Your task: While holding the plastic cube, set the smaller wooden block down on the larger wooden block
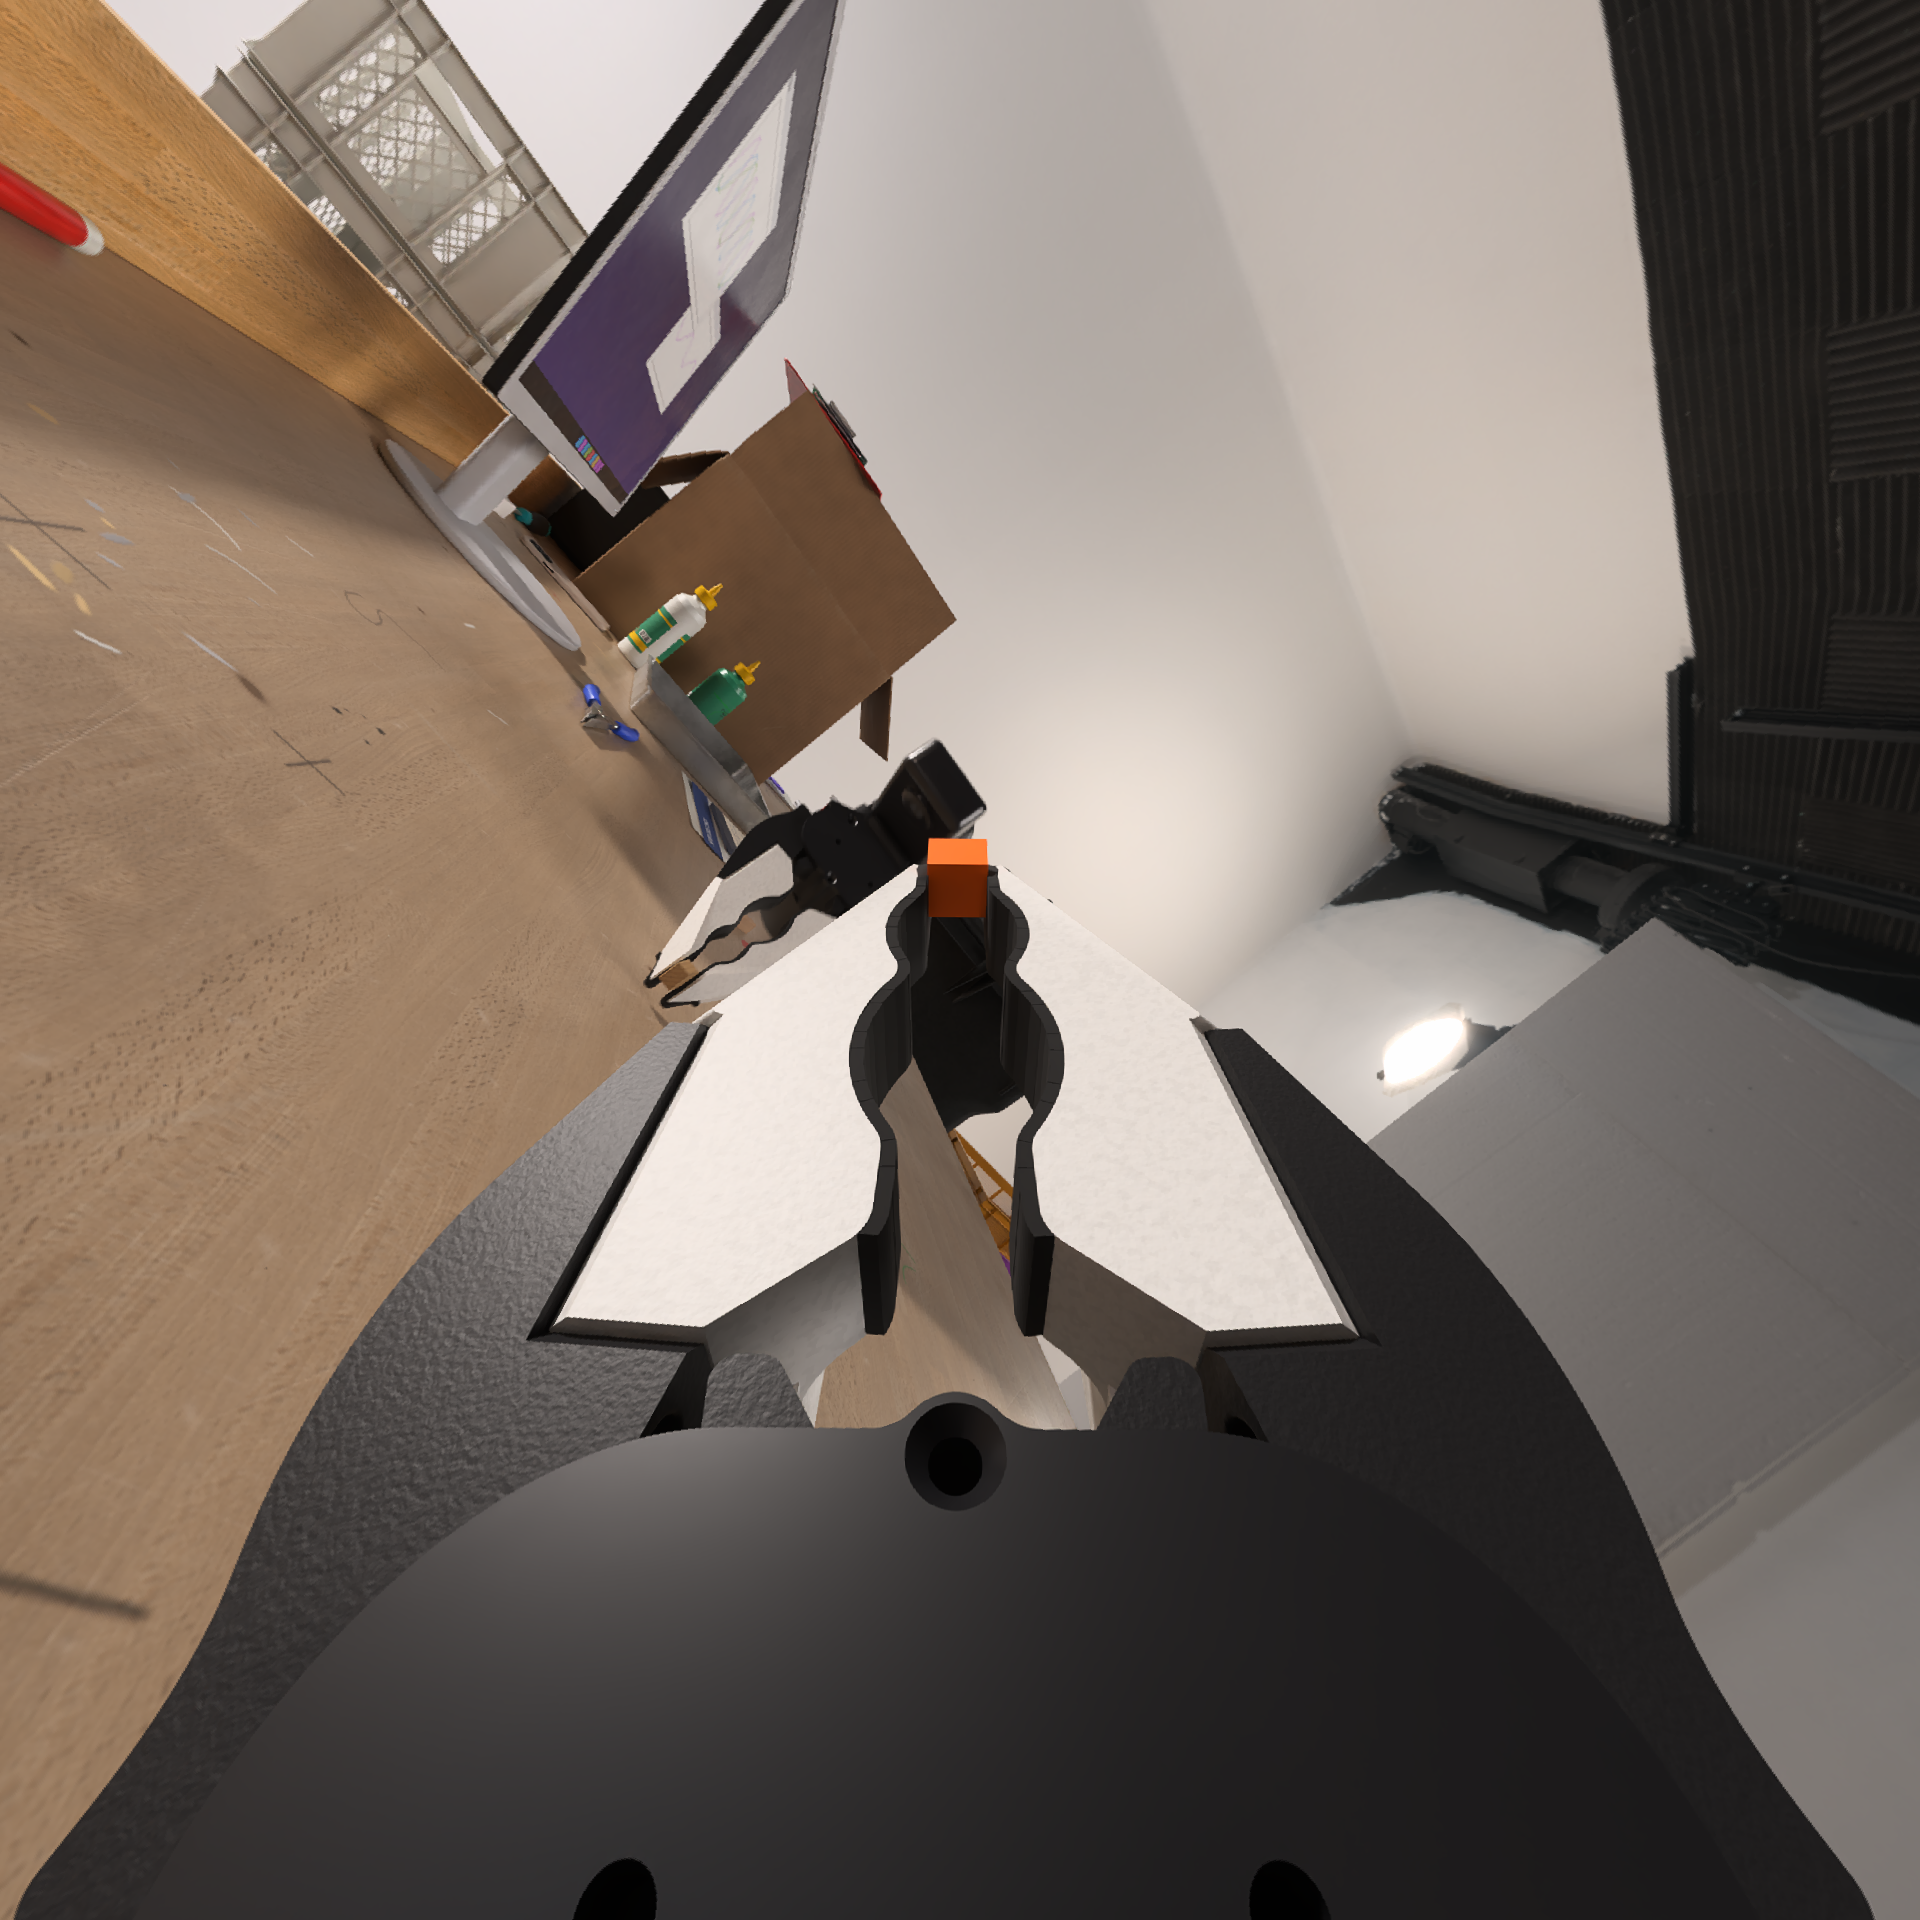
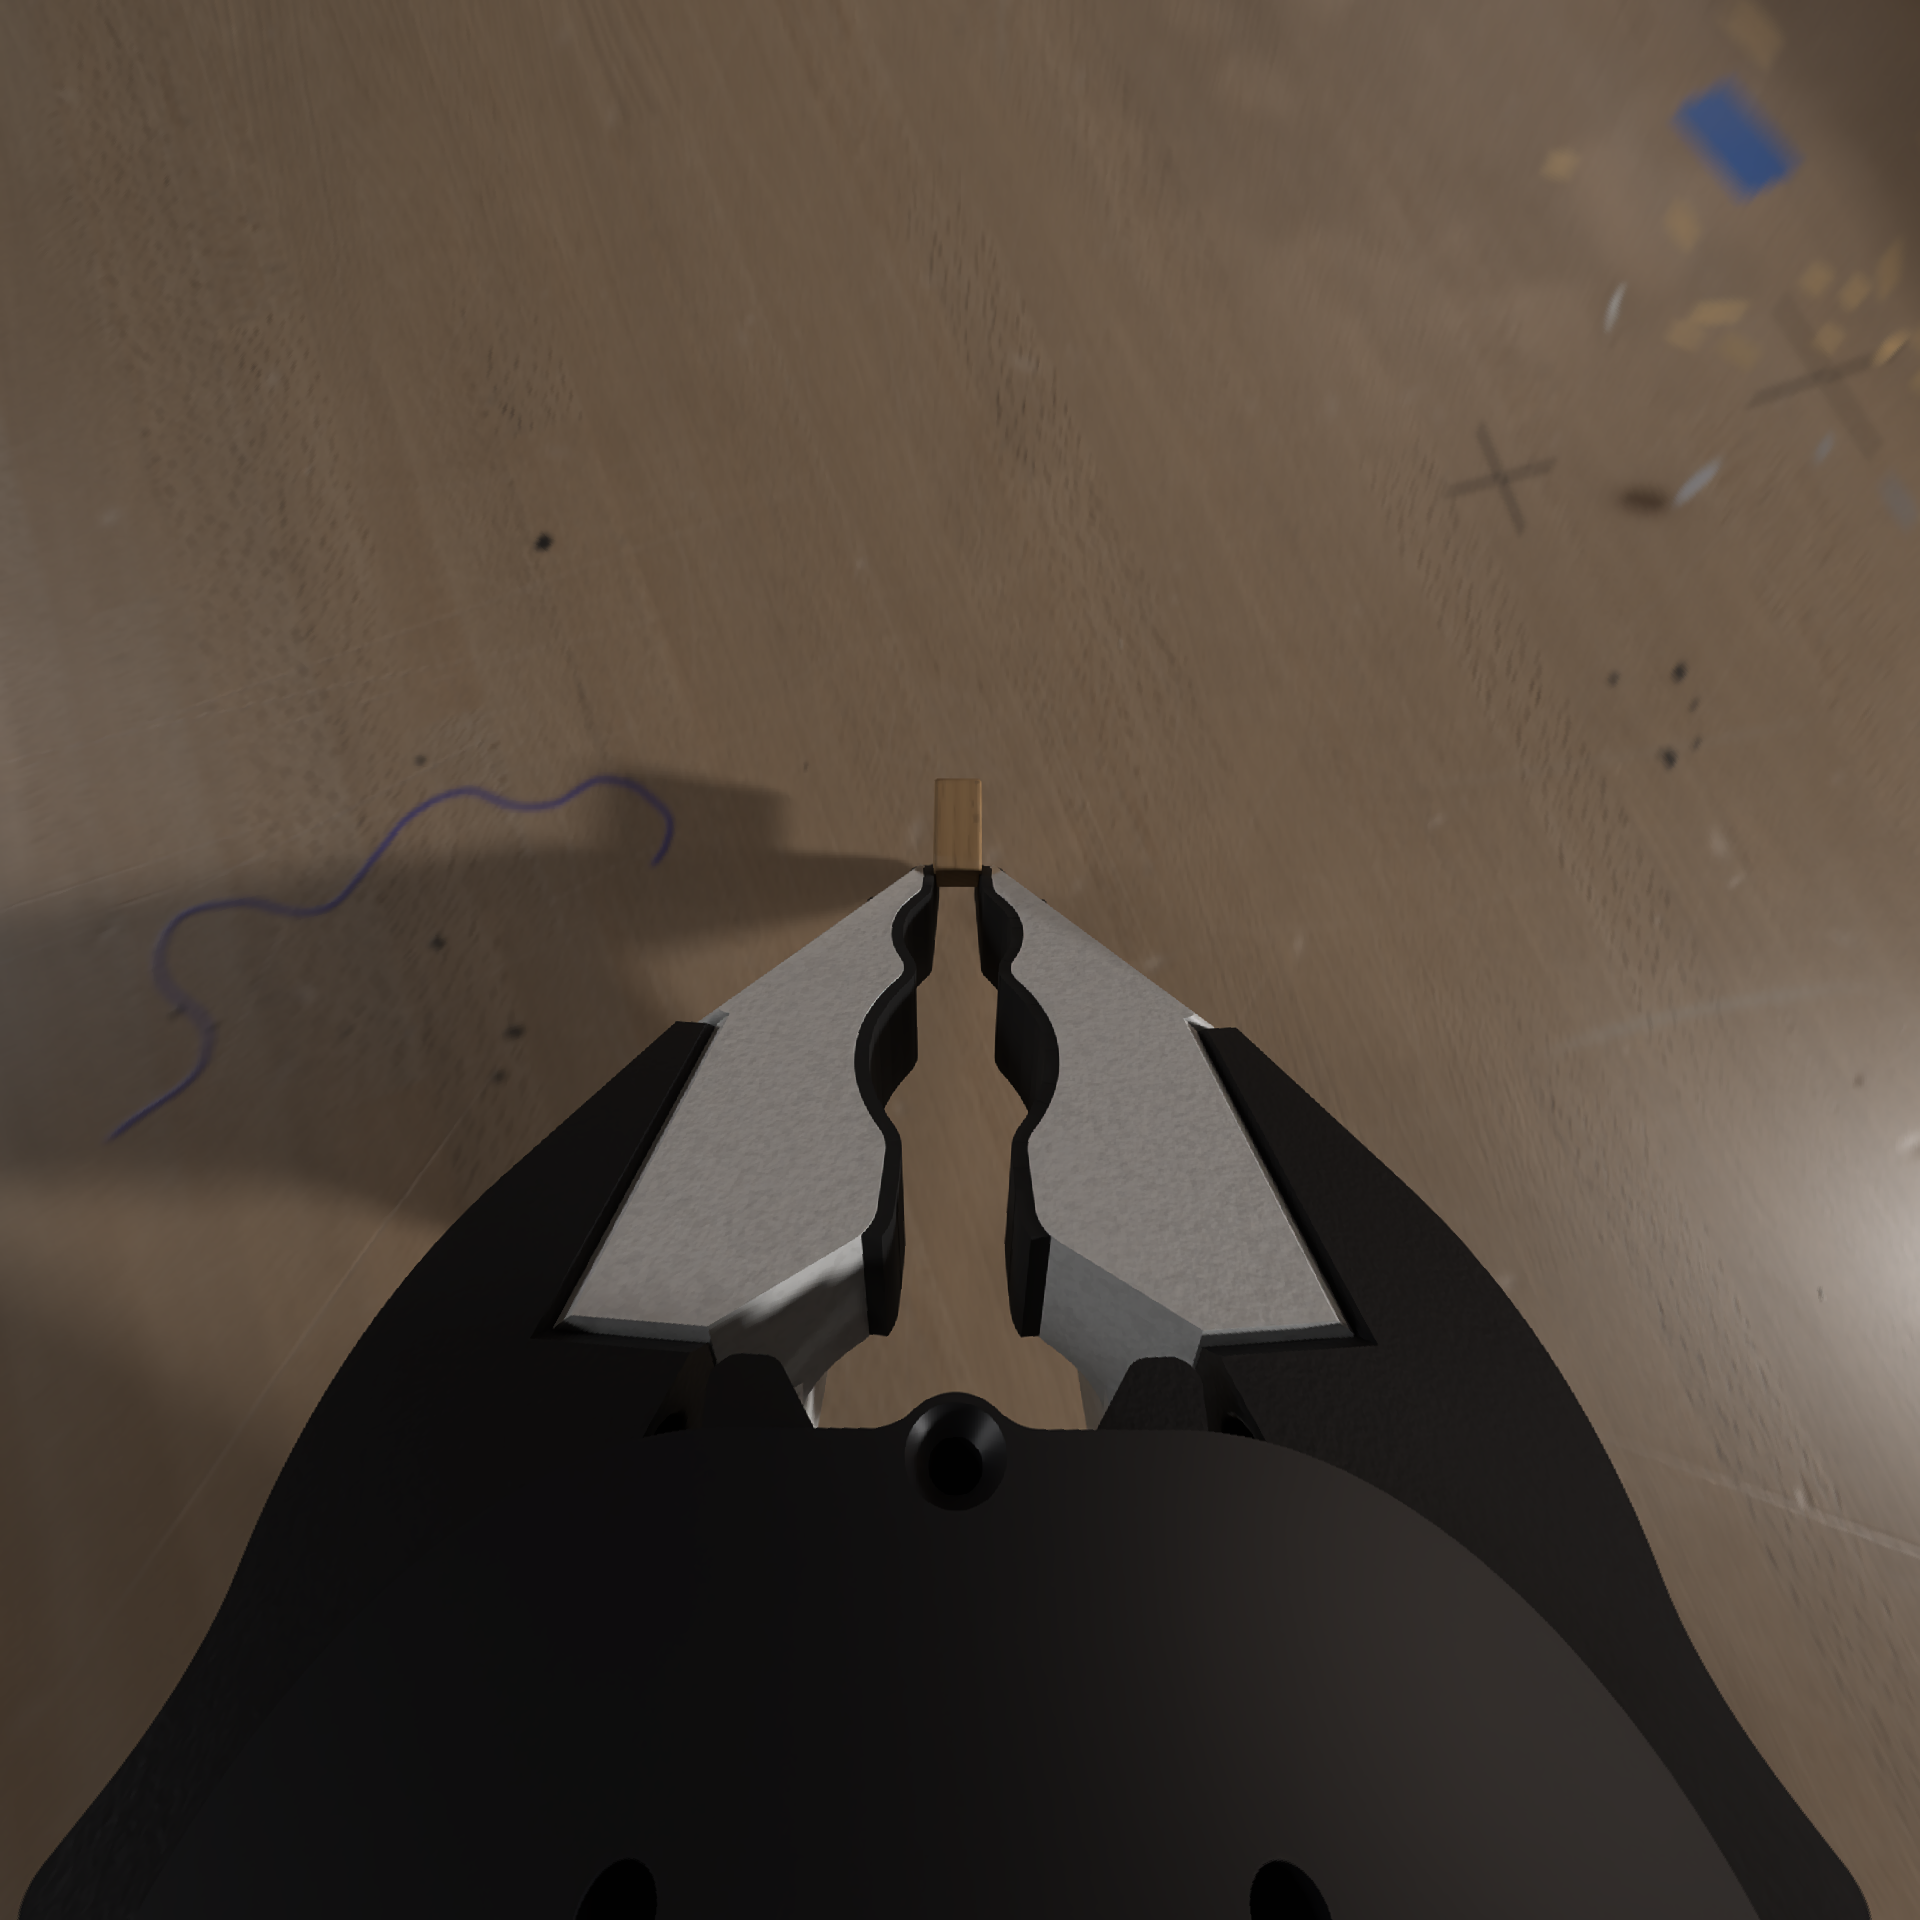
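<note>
In the left wrist view my left gripper (image 1: 956, 896) is shut on an orange plastic cube (image 1: 956, 878) at its fingertips and holds it in the air beside the wooden table (image 1: 260, 831). My right gripper (image 2: 958, 875) is shut on a small tan wooden block (image 2: 958, 826), which sticks out past its tips above the table top (image 2: 1143, 468). The right gripper also shows farther off in the left wrist view (image 1: 670, 987), tips down close to the table, with the tan block (image 1: 681, 974) between them. The larger wooden block is in neither view.
A monitor (image 1: 665, 312), a cardboard box (image 1: 790, 582), two glue bottles (image 1: 665, 623), blue-handled pliers (image 1: 608, 717) and a grey crate (image 1: 405, 166) stand along the table's far side. A red marker (image 1: 47, 213) lies far left. A blue patch (image 2: 1737, 137) and a blue wire (image 2: 312, 904) lie on the table.
</note>
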Tool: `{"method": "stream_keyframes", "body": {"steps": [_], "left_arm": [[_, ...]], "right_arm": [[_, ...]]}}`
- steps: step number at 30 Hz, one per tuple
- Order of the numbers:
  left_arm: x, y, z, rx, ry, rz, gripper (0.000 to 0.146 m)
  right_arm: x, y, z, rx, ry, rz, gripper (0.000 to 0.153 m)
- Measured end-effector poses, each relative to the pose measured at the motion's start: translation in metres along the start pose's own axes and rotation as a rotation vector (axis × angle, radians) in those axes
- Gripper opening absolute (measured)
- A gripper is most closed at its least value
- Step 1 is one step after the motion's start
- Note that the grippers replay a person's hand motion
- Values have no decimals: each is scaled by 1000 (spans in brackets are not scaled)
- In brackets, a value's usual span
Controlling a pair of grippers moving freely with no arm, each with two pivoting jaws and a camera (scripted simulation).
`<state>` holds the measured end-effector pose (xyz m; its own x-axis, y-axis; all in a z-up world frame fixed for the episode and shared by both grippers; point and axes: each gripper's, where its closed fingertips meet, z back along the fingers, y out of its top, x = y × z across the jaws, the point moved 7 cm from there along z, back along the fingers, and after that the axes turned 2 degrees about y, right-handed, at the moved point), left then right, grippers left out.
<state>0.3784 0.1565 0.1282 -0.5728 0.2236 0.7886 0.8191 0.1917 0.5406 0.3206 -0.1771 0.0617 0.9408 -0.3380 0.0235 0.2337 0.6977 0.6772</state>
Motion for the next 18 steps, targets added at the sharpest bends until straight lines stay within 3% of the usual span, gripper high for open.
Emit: {"method": "stream_keyframes", "body": {"steps": [4, 9, 13, 18], "left_arm": [[0, 0, 0, 3, -1, 3, 9], [1, 0, 0, 1, -8, 4, 9], [1, 0, 1, 8, -8, 6, 9], [0, 0, 1, 8, -5, 7, 9]], "right_arm": [[17, -8, 45, -351, 21, -98, 7], [40, -56, 112, -959, -25, -415, 7], [46, -98, 131, -1184, -20, -638, 7], [44, -117, 130, -1313, -13, -702, 7]]}}
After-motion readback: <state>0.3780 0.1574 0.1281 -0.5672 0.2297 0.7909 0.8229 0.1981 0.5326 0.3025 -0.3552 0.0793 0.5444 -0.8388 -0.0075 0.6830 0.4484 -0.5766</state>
